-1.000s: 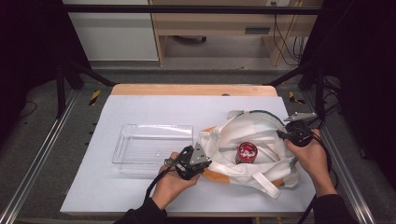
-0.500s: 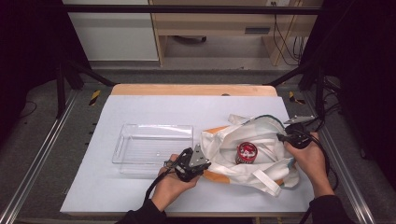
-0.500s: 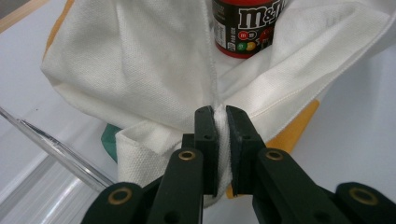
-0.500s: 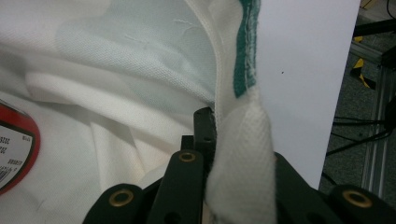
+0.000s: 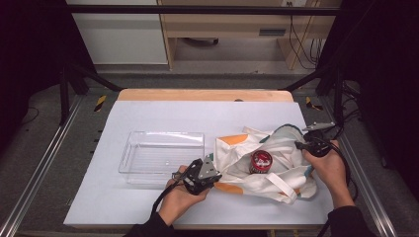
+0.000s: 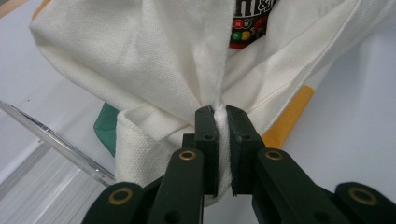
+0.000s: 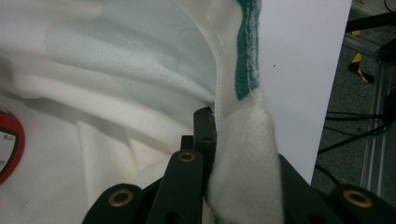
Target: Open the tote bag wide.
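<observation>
A white cloth tote bag (image 5: 281, 160) with orange and green patches lies on the right half of the table, its mouth spread. Inside it stands a red-lidded candy container (image 5: 260, 160), whose printed label (image 6: 247, 25) peeks past the cloth and whose red edge (image 7: 8, 149) appears in the right gripper view. My left gripper (image 5: 213, 178) is shut on the bag's left rim (image 6: 222, 116), cloth pinched between its pads. At the bag's right side my right gripper (image 5: 302, 144) is shut on the rim with the green seam (image 7: 243, 154), which drapes over one jaw.
A clear plastic tray (image 5: 163, 155) sits left of the bag, close to my left hand; its edge (image 6: 56, 142) runs along the left of the left gripper view. The white table sheet (image 5: 197, 118) lies bare behind. A metal frame rail (image 5: 365, 182) borders the right side.
The bag has sagged flatter and shifted a little toward the right; my right gripper drew slightly down and inward with the rim. The left hand stayed put.
</observation>
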A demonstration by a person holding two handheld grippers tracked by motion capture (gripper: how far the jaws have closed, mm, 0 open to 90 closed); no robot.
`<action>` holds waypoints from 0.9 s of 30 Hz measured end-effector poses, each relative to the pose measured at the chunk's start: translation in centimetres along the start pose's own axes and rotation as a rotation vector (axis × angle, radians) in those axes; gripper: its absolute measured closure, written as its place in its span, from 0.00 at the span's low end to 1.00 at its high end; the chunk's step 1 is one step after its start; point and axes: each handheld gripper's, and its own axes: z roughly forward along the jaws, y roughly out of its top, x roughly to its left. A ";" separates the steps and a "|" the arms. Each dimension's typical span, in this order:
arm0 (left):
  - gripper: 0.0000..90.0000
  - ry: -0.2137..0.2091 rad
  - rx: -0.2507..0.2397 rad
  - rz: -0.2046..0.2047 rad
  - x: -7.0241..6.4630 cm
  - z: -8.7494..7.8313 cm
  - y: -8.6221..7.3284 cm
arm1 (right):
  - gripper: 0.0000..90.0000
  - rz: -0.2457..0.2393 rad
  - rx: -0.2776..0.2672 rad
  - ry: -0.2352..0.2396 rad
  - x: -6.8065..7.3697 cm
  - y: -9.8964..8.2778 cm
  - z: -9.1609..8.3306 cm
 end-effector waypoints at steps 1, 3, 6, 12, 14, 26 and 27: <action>0.93 0.005 0.000 -0.001 0.0 0.0 0.0 | 0.95 -0.002 -0.004 0.001 0.0 0.0 -0.1; 0.93 0.008 -0.002 0.001 -0.1 0.0 0.1 | 0.91 0.002 -0.009 0.002 0.1 0.1 -0.3; 0.93 0.012 -0.006 -0.002 0.0 0.1 0.2 | 0.80 0.011 -0.023 0.000 0.0 0.0 -0.6; 0.81 0.017 -0.036 -0.050 0.2 0.0 0.5 | 0.55 0.033 -0.079 -0.003 0.3 -0.1 -2.2; 0.74 0.034 -0.047 -0.054 0.3 -0.2 0.6 | 0.48 0.031 -0.108 -0.002 0.7 -0.1 -3.0; 0.57 0.059 -0.083 -0.041 0.7 -1.0 2.1 | 0.28 0.014 -0.187 -0.030 2.0 0.5 -6.3; 0.57 0.059 -0.090 -0.043 0.6 -1.0 2.2 | 0.28 0.011 -0.198 -0.033 2.0 0.5 -6.5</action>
